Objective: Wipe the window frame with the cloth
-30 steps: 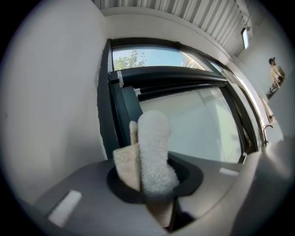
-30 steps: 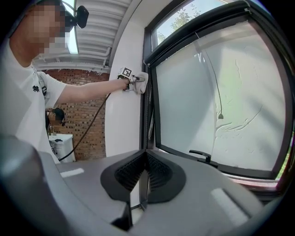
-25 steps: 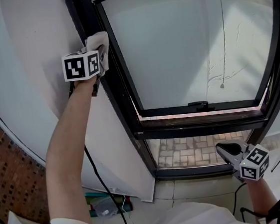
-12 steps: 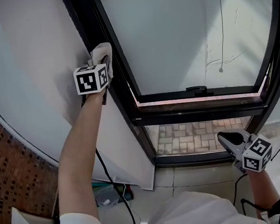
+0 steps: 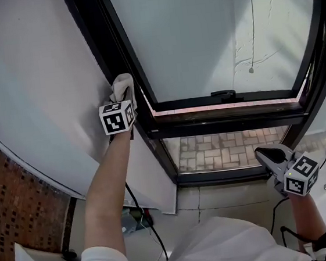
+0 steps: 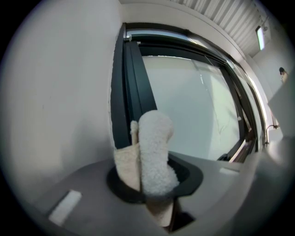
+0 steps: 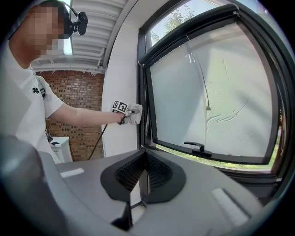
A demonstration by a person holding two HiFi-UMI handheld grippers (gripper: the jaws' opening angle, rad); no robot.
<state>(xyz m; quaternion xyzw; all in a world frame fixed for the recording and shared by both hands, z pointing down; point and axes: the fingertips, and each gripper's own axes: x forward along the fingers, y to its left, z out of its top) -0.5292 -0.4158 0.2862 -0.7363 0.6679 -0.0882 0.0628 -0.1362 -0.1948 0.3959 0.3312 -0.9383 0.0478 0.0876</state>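
A cream fluffy cloth (image 5: 122,86) is clamped in my left gripper (image 5: 123,97), which is shut on it and presses it against the left upright of the black window frame (image 5: 96,29), about level with the open sash's lower bar. In the left gripper view the cloth (image 6: 154,147) stands up out of the jaws and hides them, with the frame (image 6: 129,83) right behind it. My right gripper (image 5: 266,155) hangs low at the right, shut and holding nothing, near the frame's bottom corner. From the right gripper view (image 7: 144,177) the left gripper (image 7: 130,112) and cloth (image 7: 136,113) show at the frame (image 7: 142,83).
A black handle (image 5: 223,95) sits on the sash's lower bar and a thin cord with a pull (image 5: 251,70) hangs over the glass. White wall (image 5: 40,82) lies left of the frame, brick wall (image 5: 19,202) beyond it. A black cable (image 5: 139,217) trails down to the floor.
My left gripper has slid down the left upright of the frame with the cloth still in it. The right gripper has stayed where it was.
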